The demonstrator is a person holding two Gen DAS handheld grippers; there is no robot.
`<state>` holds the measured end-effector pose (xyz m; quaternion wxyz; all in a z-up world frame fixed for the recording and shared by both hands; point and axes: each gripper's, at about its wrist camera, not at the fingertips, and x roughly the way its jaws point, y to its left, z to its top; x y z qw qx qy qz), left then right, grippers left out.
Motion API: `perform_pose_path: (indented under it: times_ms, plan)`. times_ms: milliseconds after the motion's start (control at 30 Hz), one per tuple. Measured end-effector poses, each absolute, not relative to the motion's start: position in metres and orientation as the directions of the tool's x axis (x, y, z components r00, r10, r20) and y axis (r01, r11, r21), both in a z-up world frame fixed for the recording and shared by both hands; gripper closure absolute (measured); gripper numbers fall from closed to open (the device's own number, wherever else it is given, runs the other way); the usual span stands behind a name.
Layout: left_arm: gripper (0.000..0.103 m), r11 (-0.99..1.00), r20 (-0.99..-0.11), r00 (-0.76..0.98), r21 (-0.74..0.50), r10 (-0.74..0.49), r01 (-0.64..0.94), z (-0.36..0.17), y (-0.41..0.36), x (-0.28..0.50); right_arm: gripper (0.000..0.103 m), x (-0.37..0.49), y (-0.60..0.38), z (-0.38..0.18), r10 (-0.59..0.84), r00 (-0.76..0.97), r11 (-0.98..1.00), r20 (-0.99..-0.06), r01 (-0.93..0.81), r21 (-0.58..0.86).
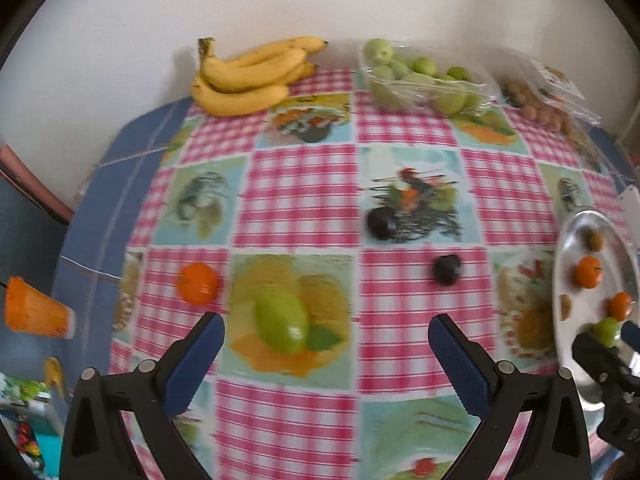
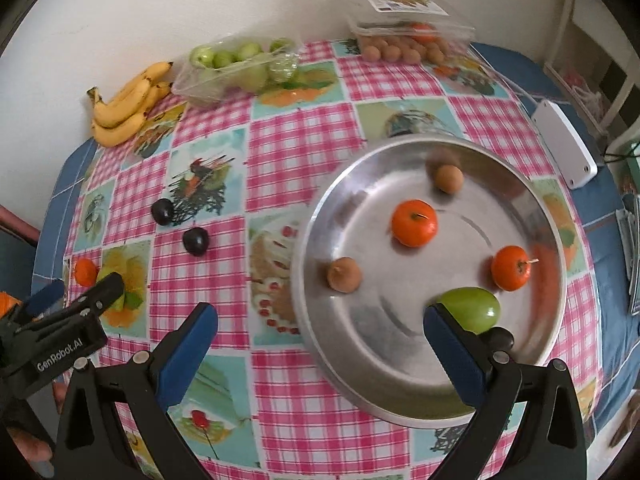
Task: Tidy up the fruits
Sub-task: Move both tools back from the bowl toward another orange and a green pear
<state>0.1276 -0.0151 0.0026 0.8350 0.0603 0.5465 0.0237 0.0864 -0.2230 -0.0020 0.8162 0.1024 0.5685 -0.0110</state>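
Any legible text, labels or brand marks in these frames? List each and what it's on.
"GenRobot.AI": white lettering on the black body of the left gripper, seen in the right wrist view.
Printed label on the lid of the clear plastic box at the far edge of the table: there is text, too small and blurred to read.
White device to the right of the metal plate: no readable marking.
Nothing else legible in either view.

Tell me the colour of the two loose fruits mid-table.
Dark purple, nearly black plums; clearest in the right wrist view.
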Motion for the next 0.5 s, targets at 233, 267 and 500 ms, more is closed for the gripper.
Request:
perform_pose_path:
  times_ms: [233,267,500]
  plan:
    - [0.0,0.984,-0.9,0.404,0.176,0.163,-0.006,0.006,0.019,0.13,0.001,0.091,-0.191,-0.007,0.11,0.332,0.986,-0.937,0.081,0.144]
    - [0.0,0.983,-0.898,0.405,0.182,0.169,-0.007,0.007,0.022,0.13,0.001,0.092,-0.187,-0.008,0.113,0.33,0.987,-0.937,0.072,0.144]
    - [0.0,0.981,-0.895,0.406,0.194,0.183,-0.014,0.009,0.046,0.13,0.001,0.095,-0.156,-0.011,0.147,0.314,0.986,-0.938,0.029,0.164]
